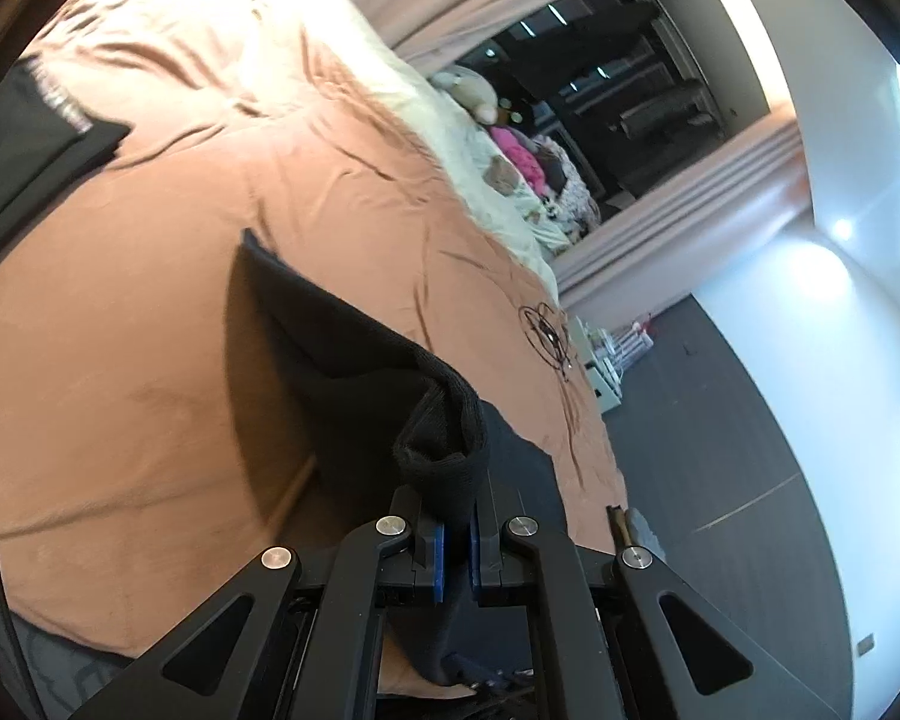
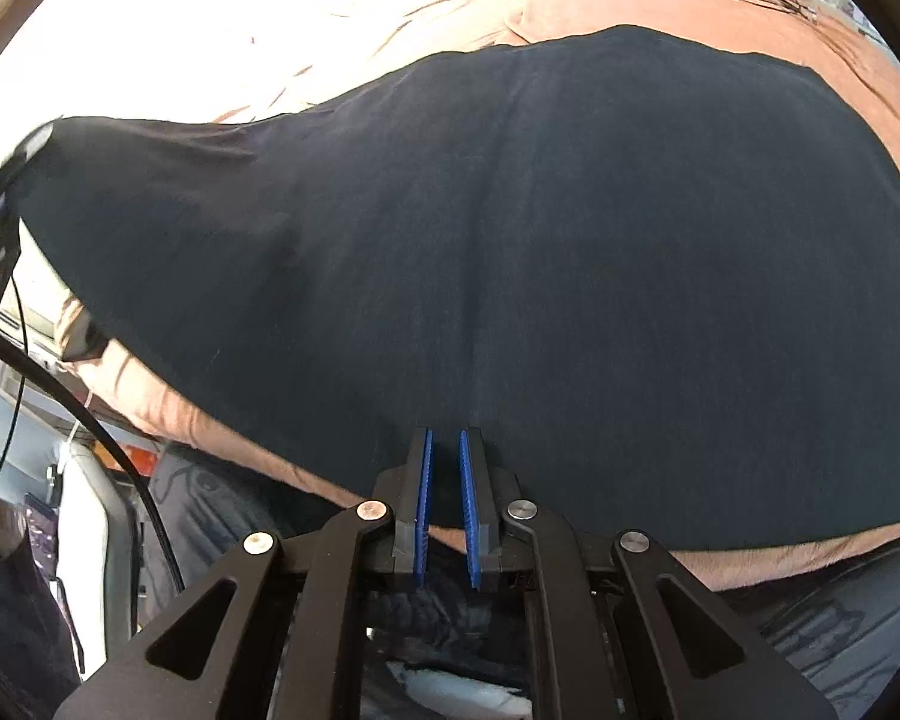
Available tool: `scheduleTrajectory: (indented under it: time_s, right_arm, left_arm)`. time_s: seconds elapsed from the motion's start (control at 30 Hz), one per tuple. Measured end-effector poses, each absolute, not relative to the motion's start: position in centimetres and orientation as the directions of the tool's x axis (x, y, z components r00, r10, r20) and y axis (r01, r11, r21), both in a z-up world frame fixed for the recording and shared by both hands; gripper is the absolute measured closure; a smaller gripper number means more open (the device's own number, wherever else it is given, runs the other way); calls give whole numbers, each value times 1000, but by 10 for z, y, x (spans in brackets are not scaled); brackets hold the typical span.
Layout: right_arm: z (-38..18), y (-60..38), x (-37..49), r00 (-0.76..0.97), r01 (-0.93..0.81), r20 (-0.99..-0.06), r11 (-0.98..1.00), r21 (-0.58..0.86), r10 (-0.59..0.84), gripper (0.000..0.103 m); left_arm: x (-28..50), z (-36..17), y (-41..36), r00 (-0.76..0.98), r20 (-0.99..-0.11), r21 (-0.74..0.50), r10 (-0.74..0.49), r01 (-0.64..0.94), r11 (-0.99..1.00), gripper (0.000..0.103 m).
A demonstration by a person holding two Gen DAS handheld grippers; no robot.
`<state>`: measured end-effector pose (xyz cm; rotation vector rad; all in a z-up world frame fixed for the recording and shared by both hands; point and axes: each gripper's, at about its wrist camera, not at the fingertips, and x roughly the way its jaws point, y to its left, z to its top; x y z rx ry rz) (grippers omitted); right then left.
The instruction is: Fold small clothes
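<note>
- Left tongs (image 1: 456, 531) clamped on a bunched fold of the black garment (image 1: 354, 372), blue pads (image 1: 439, 558) pressed against the cloth.
- Gripped edge raised off the bed (image 1: 150, 360), with the rest of the cloth sloping away to a pointed corner farther off.
- Dark shadow on the brown bedcover left of the lifted cloth.
- Right tongs (image 2: 445, 504) nearly closed at the near edge of the black garment (image 2: 510, 240); cloth pinched between the blue pads (image 2: 424, 498) or not, cannot tell.
- From the right wrist, garment spread wide over the brown bed (image 2: 840, 78), left corner drawn up toward the far left, where the other tongs (image 2: 24, 150) appear dimly.
- Second dark garment (image 1: 36, 138) lying at the far left of the bed.
- Tangle of thin black cable (image 1: 546, 330) on the bedcover toward the right edge.
- Cream blanket (image 1: 450, 138) along the far side; pile of soft toys and pink cloth (image 1: 519, 156) beyond it.
</note>
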<state>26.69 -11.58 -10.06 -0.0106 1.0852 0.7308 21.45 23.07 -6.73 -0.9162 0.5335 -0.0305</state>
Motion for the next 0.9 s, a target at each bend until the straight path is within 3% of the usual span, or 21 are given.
scheduleTrajectory:
  time_s: [0.13, 0.57, 0.9]
  right_arm:
    - [-105, -131, 265, 257, -549, -784, 753, 363, 566, 103]
    - [-75, -211, 256, 385, -523, -654, 738, 427, 651, 103]
    - [-71, -292, 253, 476, -428, -590, 758, 492, 652, 103]
  left_arm:
    - [235, -46, 210, 861, -431, -742, -269, -169, 649, 98]
    - [308, 1, 120, 805, -453, -681, -383, -35, 731, 98]
    - [364, -9, 41, 711, -502, -660, -492, 53, 749, 98]
